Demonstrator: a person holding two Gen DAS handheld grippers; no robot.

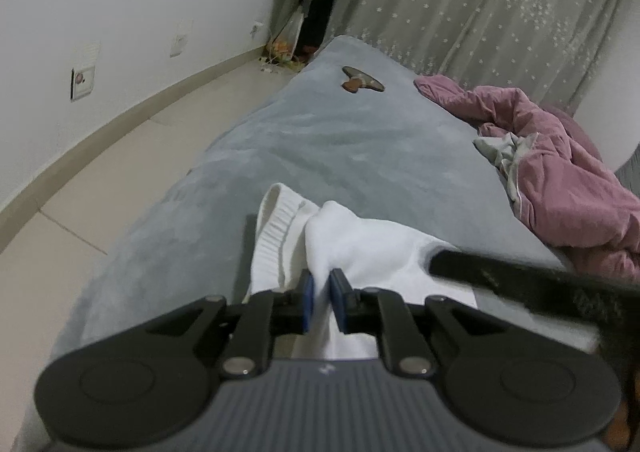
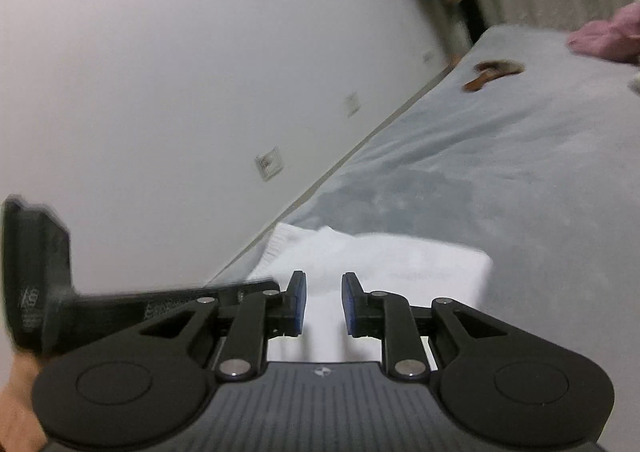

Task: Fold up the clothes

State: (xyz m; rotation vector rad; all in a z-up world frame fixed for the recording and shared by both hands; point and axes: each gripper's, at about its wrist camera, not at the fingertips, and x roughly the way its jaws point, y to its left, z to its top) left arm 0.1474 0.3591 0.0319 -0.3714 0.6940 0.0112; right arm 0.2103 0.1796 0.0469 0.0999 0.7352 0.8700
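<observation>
Left gripper (image 1: 321,292): blue-padded fingers nearly together, pinching a raised fold of the white knit garment with ribbed cuff (image 1: 360,248). Cloth runs up between the pads and drops below them toward the gripper body. Grip confirmed in left wrist view.

Right gripper (image 2: 323,298): blue pads apart, moderate gap, white cloth visible through the gap and beneath. Pads sit over the garment (image 2: 380,264); contact w/ fabric cannot be told, frame blurred. Nothing clamped.

Garment position: lying on the grey plush bed cover (image 1: 320,139), near edge of bed, ribbed cuff toward the wall side. Right portion lies flat, squared corner visible in right wrist view.

Left gripper's black arm crosses lower left of right wrist view (image 2: 160,300); right gripper's black arm crosses right side of left wrist view (image 1: 520,276). Units close together, both at the garment.

Other items on bed: pink crumpled quilted garment (image 1: 560,171) at far right, well apart; small brown and grey flat object (image 1: 362,83) near far end.
</observation>
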